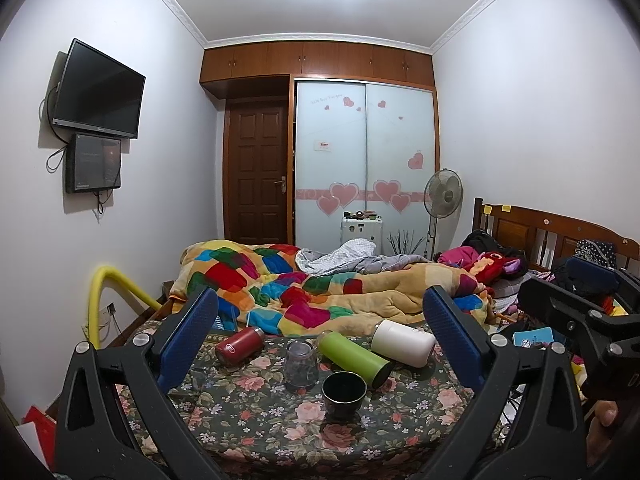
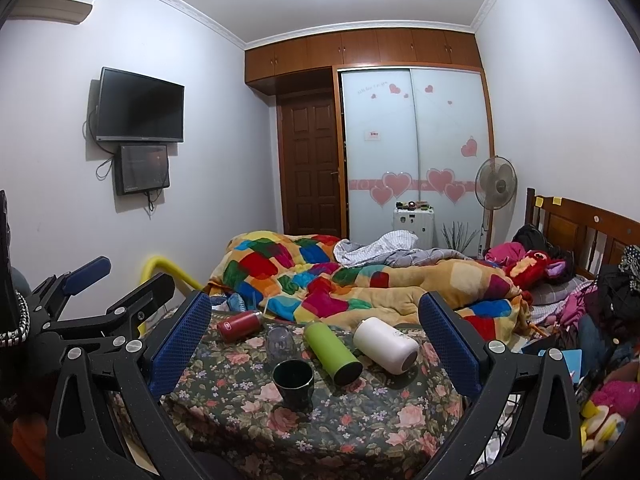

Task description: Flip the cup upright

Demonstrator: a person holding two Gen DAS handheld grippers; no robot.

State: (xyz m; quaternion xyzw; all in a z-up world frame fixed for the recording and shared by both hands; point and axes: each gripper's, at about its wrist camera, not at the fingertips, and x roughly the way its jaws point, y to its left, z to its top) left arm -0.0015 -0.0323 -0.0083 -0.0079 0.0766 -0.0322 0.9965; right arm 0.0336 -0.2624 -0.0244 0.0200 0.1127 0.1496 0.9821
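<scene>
Floral table (image 1: 248,420): dark cup (image 1: 344,395) upright, mouth up; clear glass (image 1: 301,365) just behind it mouth-down, awaiting turning if it is the task's cup; left gripper (image 1: 320,340) and right gripper (image 2: 316,336) both spread apart, holding nothing.

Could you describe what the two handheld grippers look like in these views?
Both match: the left gripper and right gripper have matte black, speckled plastic frames with triangular cut-outs and round silver bolts at the joints. Each finger carries a long blue pad with a fine dotted texture. No cables or sleeves are visible.
</scene>
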